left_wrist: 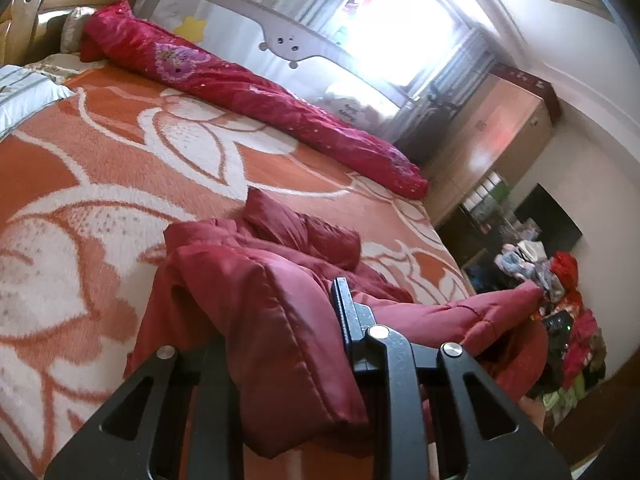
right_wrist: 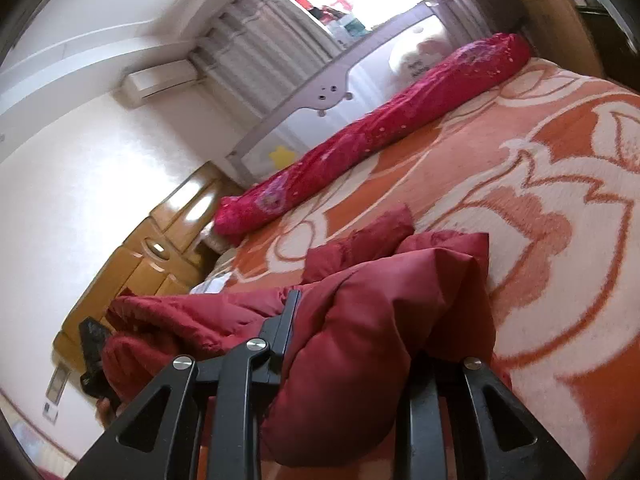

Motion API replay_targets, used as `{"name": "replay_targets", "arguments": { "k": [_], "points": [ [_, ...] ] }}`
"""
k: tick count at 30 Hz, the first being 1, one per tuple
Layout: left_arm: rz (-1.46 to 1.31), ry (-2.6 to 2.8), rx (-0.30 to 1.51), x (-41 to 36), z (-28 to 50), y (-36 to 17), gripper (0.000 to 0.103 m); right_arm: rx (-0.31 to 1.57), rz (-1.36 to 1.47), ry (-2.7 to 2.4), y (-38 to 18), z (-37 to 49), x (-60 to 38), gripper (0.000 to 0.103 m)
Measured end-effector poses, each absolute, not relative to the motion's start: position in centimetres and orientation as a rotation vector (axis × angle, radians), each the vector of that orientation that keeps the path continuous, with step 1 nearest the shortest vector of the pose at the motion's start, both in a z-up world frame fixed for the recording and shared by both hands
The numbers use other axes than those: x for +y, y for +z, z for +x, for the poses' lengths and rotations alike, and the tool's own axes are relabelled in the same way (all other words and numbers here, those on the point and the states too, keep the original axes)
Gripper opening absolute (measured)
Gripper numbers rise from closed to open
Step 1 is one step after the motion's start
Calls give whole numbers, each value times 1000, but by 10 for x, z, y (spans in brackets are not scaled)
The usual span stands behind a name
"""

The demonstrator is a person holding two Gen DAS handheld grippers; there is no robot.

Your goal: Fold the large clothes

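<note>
Jacket (left_wrist: pixel 280 320) hides left gripper's (left_wrist: pixel 280 360) left fingers.

An orange floral blanket (left_wrist: pixel 120 168) carries a long pink rolled quilt (left_wrist: pixel 248 92) beside a grey bed rail (left_wrist: pixel 280 40).

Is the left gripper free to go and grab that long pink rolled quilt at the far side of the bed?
Probably not as things stand: the left gripper is shut on the padded red jacket, and the rolled quilt lies well beyond it across the bed.

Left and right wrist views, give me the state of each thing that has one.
Left tongs: shut on red padded jacket.
Right tongs: shut on red padded jacket.
Red padded jacket: crumpled, partly lifted off the bed.
Pink quilt: rolled up.
Curtains: drawn aside.
</note>
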State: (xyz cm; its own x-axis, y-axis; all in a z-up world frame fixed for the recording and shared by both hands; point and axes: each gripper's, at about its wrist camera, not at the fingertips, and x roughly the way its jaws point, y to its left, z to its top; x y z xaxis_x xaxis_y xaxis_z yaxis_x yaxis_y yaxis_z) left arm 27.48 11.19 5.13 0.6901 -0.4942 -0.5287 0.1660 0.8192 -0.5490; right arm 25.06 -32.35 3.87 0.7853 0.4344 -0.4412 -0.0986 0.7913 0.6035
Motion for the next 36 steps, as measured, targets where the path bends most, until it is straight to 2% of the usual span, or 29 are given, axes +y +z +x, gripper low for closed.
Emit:
{"name": "replay_targets", "arguments": {
  "k": [16, 22, 26, 33, 36],
  "points": [
    [-464, -252, 877, 94, 409, -8, 22, 706, 664, 83, -27, 387, -338, 25],
    [-484, -240, 938, 92, 440, -35, 27, 717, 768, 36, -66, 412, -350, 24],
    [-478, -253, 952, 91, 445, -36, 28, 731, 721, 0, -73, 424, -348, 23],
    [-421, -289, 820, 102, 388, 10, 55, 767, 692, -42, -83, 442, -347, 23],
    [-430, -338, 777, 104, 354, 25, 55, 770, 713, -48, -87, 445, -350, 23]
  ]
}}
